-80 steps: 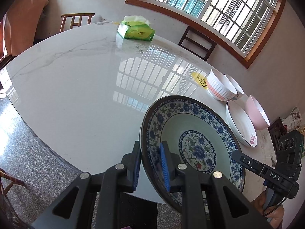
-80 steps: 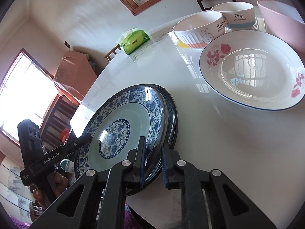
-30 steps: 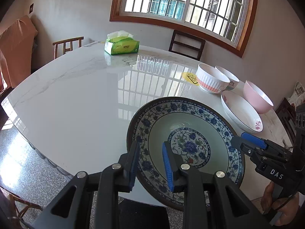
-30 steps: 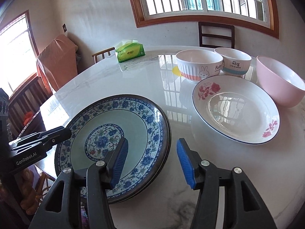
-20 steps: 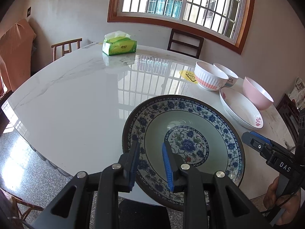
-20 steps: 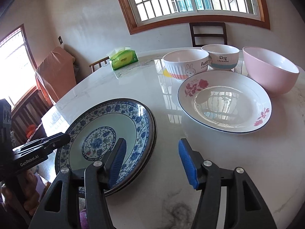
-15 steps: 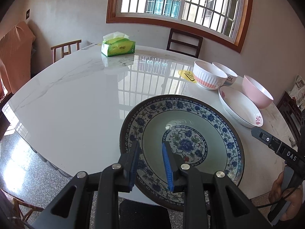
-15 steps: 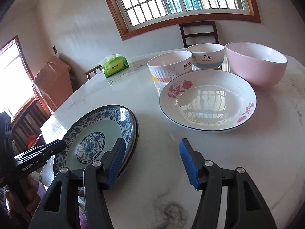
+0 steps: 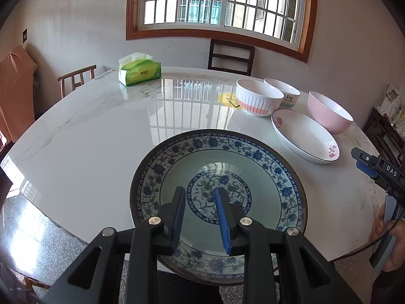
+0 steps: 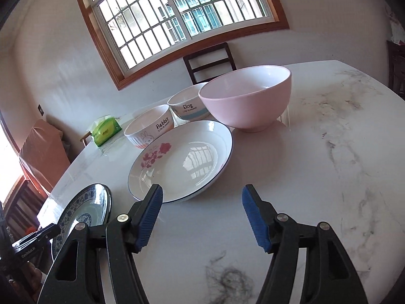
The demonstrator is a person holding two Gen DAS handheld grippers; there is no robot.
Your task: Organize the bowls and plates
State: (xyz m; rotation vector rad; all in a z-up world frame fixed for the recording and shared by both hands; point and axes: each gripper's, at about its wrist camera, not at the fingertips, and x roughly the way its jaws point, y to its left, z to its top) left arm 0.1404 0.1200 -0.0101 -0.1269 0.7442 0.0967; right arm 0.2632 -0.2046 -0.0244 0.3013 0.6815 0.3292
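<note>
A blue-and-white patterned plate point(image 9: 265, 177) lies flat at the near edge of the white marble table point(image 9: 101, 131), overhanging it. My left gripper point(image 9: 200, 202) stands just above the plate's near half with its jaws slightly apart, not pinching the rim. My right gripper point(image 10: 201, 200) is open and empty above the table, in front of a white rose plate point(image 10: 182, 159). Behind that plate stand a pink bowl point(image 10: 248, 98), a rabbit bowl point(image 10: 149, 129) and a "Dog" bowl point(image 10: 187, 106). The patterned plate shows at the left in the right wrist view point(image 10: 83, 212).
A green tissue pack point(image 9: 139, 72) sits at the far left of the table. A yellow sticker point(image 9: 227, 99) lies by the rabbit bowl point(image 9: 258, 98). Chairs point(image 9: 230, 57) stand around the table. A tuft of dark hair point(image 10: 230, 281) lies on the marble near my right gripper.
The patterned plate was set down flat. My right gripper let go first, opened and swung right toward the rose plate. My left gripper has now loosened from the rim.
</note>
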